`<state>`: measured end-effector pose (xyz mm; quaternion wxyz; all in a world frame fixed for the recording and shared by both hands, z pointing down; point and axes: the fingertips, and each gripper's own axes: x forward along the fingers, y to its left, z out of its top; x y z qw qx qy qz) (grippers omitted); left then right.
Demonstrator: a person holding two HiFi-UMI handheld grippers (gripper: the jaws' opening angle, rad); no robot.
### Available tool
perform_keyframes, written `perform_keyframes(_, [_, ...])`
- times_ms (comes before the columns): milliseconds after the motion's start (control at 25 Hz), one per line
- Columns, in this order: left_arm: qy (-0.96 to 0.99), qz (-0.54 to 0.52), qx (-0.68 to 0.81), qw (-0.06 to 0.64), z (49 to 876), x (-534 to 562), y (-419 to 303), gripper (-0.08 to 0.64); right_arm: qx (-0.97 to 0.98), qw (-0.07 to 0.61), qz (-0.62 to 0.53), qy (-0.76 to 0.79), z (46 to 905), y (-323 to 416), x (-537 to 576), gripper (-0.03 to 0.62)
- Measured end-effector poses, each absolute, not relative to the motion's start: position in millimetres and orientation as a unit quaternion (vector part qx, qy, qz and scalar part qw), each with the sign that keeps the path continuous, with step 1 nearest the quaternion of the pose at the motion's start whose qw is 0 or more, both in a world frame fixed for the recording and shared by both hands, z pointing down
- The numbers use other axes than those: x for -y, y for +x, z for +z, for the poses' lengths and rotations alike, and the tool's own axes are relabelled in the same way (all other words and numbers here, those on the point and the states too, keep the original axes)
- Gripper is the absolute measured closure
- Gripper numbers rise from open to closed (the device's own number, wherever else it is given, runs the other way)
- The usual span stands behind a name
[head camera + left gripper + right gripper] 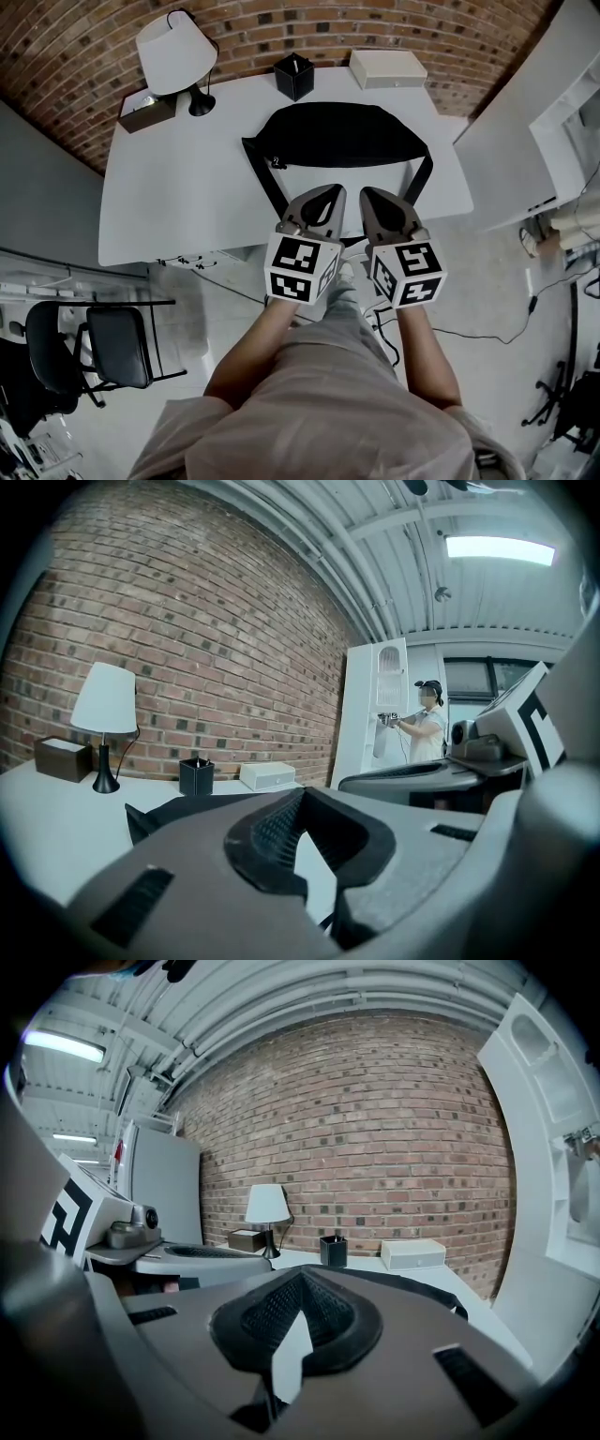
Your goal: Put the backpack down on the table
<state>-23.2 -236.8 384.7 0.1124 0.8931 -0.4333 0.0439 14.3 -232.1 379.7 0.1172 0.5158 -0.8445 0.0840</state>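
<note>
The black backpack (pixel 342 136) lies flat on the white table (pixel 178 187), toward its middle, with its straps (pixel 267 183) trailing to the front edge. My left gripper (pixel 333 192) and right gripper (pixel 370 195) hover side by side at that front edge, just short of the bag. Both are shut with nothing between their jaws. In the left gripper view the left gripper's (pixel 302 794) tips meet and the backpack (pixel 178 810) shows beyond them. The right gripper view has the right gripper (pixel 300 1277) with its tips together and the backpack (pixel 412 1288) lying past them.
At the table's back stand a white lamp (pixel 176 52), a brown box (pixel 147 111), a black pen holder (pixel 293 75) and a white box (pixel 387 67). A black chair (pixel 89 352) is at the lower left, a white cabinet (pixel 525 141) at the right. A person (pixel 427 726) stands far off.
</note>
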Motion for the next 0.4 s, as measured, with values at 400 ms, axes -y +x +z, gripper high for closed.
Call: perform_keyframes(400, [0.896, 0.05, 0.428, 0.106, 387.0, 228.9, -23.9, 0.554, 0.842, 0.115, 0.09, 0.519, 383.3, 11.7, 225.2, 0.591])
